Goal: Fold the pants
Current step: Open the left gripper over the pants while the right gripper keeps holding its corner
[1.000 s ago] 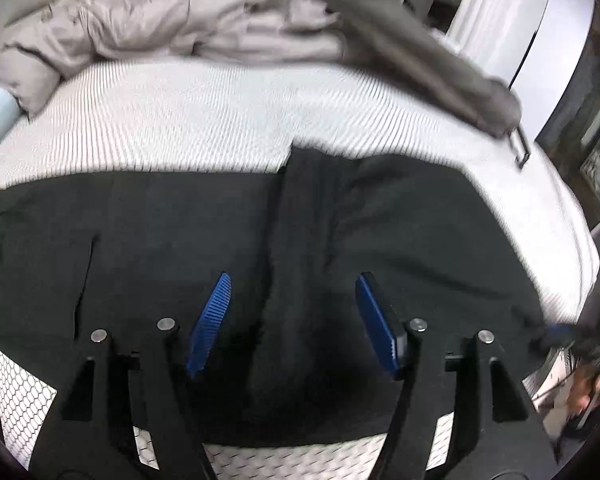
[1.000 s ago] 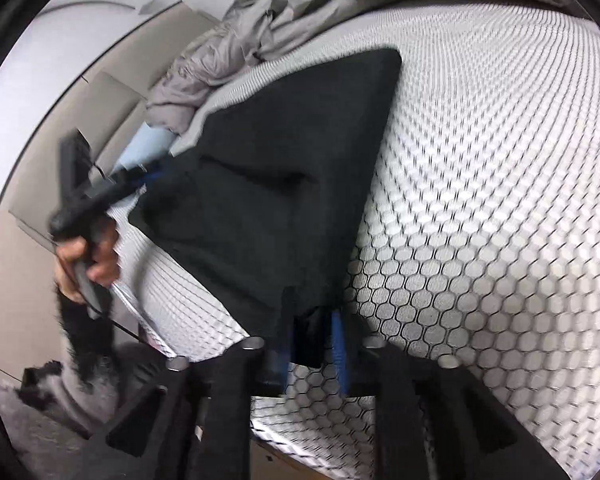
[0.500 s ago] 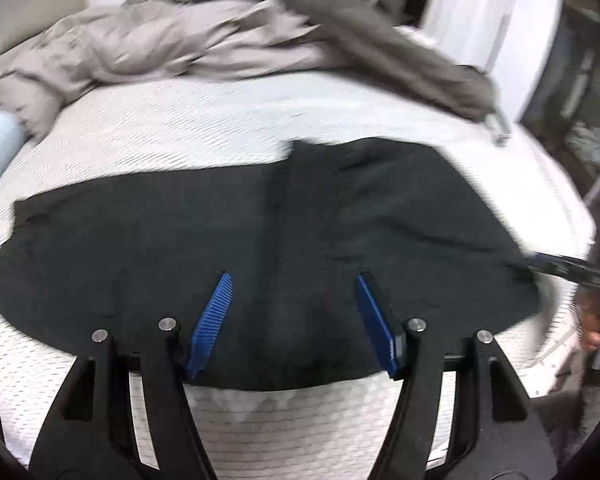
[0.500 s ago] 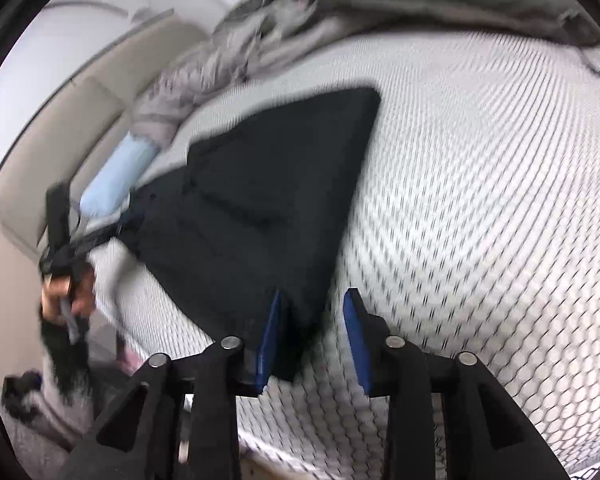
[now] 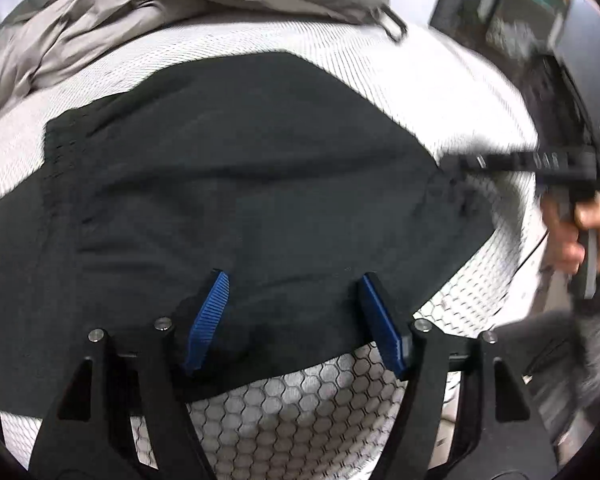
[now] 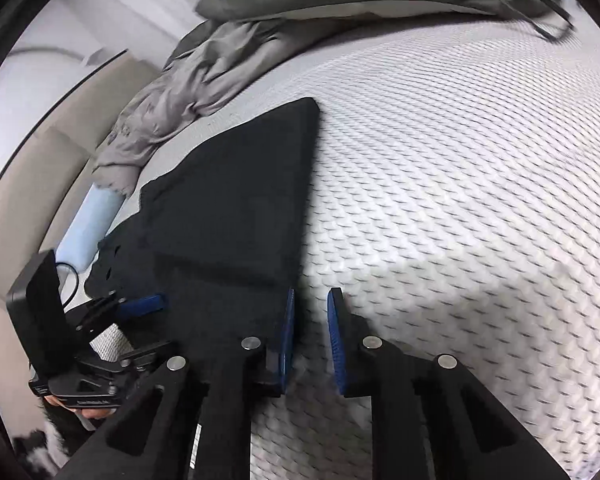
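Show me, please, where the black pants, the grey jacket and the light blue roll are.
black pants (image 5: 240, 184): left wrist view, middle of fabric.
grey jacket (image 6: 204, 80): right wrist view, crumpled sleeve.
light blue roll (image 6: 90, 224): right wrist view, its side.

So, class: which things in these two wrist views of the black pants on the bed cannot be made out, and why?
- Left wrist view: the right tool is motion-blurred; whether it touches the black pants is unclear.
- The pants' left end runs off the edge.
- Right wrist view: the right tool's own body hides the pants' near corner.
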`<state>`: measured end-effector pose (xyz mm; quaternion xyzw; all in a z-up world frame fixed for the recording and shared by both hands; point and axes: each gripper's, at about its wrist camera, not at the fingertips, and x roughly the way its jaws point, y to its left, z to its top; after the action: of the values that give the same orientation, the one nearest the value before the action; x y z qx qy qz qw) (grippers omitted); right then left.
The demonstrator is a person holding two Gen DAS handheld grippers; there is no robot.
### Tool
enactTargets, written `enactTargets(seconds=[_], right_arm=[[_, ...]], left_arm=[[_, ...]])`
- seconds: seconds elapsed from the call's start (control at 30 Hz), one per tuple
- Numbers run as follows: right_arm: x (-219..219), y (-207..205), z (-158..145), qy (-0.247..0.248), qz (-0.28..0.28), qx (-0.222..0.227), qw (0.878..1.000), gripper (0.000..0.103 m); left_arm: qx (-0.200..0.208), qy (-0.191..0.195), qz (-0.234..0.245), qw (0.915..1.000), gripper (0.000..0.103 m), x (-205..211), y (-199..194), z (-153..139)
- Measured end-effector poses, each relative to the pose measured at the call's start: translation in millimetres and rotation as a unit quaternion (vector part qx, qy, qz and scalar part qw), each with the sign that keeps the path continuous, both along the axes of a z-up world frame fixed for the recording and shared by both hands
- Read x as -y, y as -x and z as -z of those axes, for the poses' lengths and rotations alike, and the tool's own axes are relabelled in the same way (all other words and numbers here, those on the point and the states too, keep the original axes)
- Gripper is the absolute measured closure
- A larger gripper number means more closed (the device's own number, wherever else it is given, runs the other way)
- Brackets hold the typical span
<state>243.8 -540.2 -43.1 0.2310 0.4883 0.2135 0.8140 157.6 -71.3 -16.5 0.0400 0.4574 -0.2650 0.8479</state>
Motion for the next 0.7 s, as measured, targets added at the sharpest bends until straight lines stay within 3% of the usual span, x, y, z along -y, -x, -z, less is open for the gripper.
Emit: enactTargets(seconds=[0.13,0.23,0.3,0.37,0.43,0.5,0.63,0.7], right_arm=[[2.3,21.4,-5.3,-0.057,-0.05,0.001,0.997,0.076],[-9.0,27.7,-1.9,-0.077,-0.077,-0.007,0.994,0.075],[-16.2,28.0,3.4,-0.072,-0.093,-0.018,0.993,0.073],[-21.5,25.8,5.3,-0.065,-0.092,-0.015,0.994,0.075],[-29.7,25.8,3.2,-0.043,-0.09,-0.001,0.995,0.092],[-32.7,27.9,4.6,-0.036,-0.091,-0.002,0.995,0.1],[-36.9,41.5,11.6,-0.042,-0.118,-0.016,0.992,0.102],[-35.9,42.0,15.0,-0.055,-0.13,-0.028,0.99,0.101]], left_arm=[[0.008,0.091,-0.043,0.9949,0.038,-1.8,-20.0,-21.3],[0.002,0.119,-0.05,0.9917,0.038,27.5,-40.3,-27.0],[-0.006,0.114,-0.035,0.9929,0.038,47.9,-62.5,-27.9],[-0.037,0.058,-0.02,0.9974,0.038,82.0,-77.5,-15.1],[-0.051,0.016,-0.038,0.9978,0.04,97.8,-88.6,0.0],[-0.048,0.021,-0.049,0.9974,0.041,99.0,-93.6,1.7],[-0.06,0.044,-0.07,0.9947,0.053,84.2,-102.2,0.0],[-0.063,0.058,-0.075,0.9935,0.053,75.0,-100.8,-2.8]])
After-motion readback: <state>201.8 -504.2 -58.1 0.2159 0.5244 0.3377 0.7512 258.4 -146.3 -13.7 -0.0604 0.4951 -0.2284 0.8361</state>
